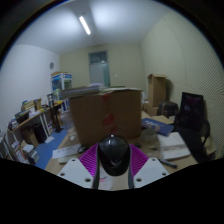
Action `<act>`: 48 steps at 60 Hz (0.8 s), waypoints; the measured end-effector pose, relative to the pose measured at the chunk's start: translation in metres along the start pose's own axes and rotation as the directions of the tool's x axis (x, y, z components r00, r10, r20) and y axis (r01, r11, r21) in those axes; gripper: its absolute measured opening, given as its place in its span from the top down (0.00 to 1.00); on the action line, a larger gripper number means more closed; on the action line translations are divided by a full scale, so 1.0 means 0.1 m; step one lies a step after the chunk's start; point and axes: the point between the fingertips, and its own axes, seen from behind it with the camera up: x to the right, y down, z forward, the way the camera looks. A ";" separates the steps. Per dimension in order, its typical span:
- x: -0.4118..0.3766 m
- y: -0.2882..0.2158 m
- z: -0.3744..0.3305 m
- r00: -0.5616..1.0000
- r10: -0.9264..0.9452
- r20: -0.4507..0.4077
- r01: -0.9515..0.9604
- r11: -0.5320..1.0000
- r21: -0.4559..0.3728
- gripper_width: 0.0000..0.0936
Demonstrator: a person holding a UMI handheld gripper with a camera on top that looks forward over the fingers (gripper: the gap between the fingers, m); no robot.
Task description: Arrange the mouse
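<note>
Cluttered office: cardboard box [105, 113], shelves [32, 122]

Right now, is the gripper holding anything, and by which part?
The gripper holds a black mouse by its two sides, one pink pad on each, raised above the table.

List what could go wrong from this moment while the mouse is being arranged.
1. The gripper has the black mouse between its fingers, raised off the surface; its rounded shell might slip out and drop.
2. The cardboard box stands just beyond the mouse, so pushing forward may knock it.
3. Papers lie beside the fingers and could be swept aside on set-down.
</note>
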 end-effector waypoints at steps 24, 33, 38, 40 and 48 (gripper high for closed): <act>-1.10 2.03 0.71 0.991 -0.130 0.014 0.128 0.943 -0.306 0.39; -1.06 2.06 0.61 0.993 -0.114 0.003 0.106 0.911 -0.399 0.26; -1.16 1.94 0.40 0.999 -0.031 0.033 0.042 0.909 -0.414 0.05; -1.18 1.81 0.27 0.999 -0.011 0.035 0.024 0.911 -0.411 0.08; -1.11 1.42 -0.37 0.998 0.055 0.020 -0.043 0.923 -0.383 0.10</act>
